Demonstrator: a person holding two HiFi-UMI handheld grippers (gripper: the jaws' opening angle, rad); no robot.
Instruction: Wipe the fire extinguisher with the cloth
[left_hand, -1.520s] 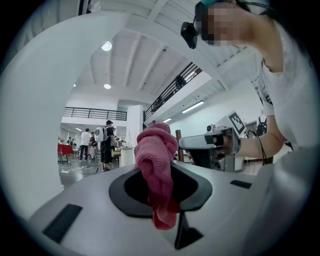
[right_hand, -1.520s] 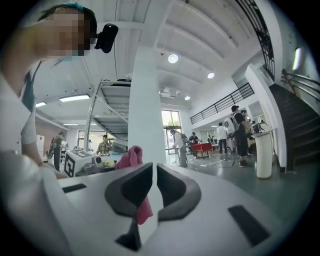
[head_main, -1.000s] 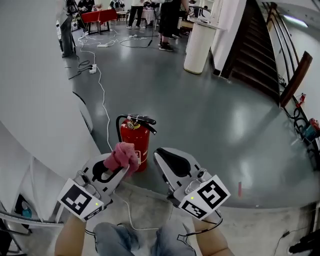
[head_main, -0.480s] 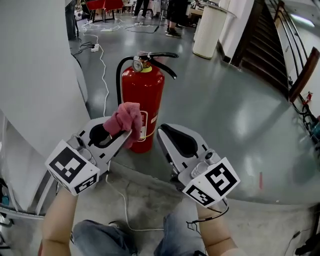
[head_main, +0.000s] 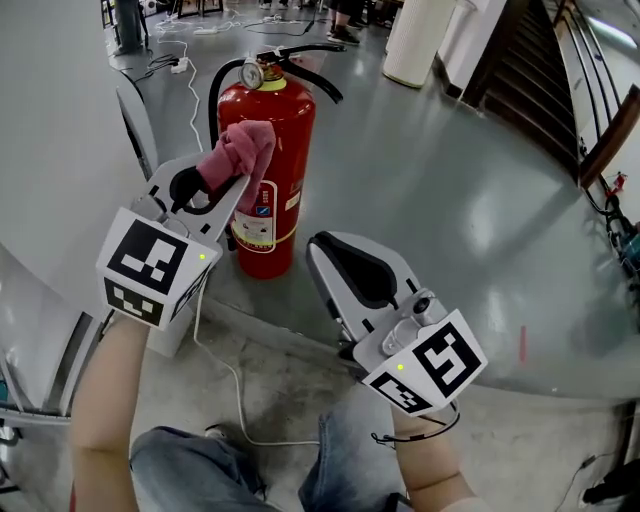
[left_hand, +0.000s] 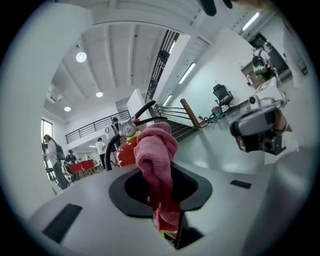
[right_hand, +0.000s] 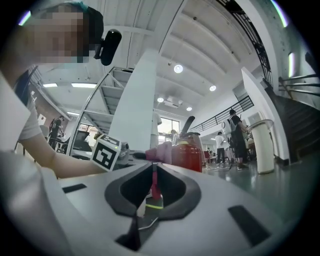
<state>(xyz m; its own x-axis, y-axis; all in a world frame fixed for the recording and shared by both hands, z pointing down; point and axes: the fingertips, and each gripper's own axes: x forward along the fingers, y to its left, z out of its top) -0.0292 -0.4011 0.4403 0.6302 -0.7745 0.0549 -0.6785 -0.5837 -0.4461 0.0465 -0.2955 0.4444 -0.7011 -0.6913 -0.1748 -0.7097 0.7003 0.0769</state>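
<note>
A red fire extinguisher (head_main: 278, 130) with a black hose and lever stands upright on the grey floor. My left gripper (head_main: 232, 182) is shut on a bunched pink cloth (head_main: 241, 148), held up at the cylinder's upper left side; whether cloth and cylinder touch is unclear. In the left gripper view the cloth (left_hand: 157, 155) sticks up between the jaws, with the extinguisher (left_hand: 125, 150) just behind it. My right gripper (head_main: 322, 250) is shut and holds nothing, lower and to the right of the extinguisher. The right gripper view shows the extinguisher (right_hand: 189, 154) and the cloth (right_hand: 161, 151) ahead.
A white cable (head_main: 228, 372) runs across the floor near my knees. A white wall (head_main: 50, 120) stands at the left. A white cylindrical bin (head_main: 420, 40) and a dark staircase (head_main: 525, 70) are at the back right. More cables (head_main: 190, 60) lie far behind.
The extinguisher has come much nearer and higher in view. My left gripper has risen with the cloth, from the cylinder's lower part up to its upper side. The right gripper stays shut and low.
</note>
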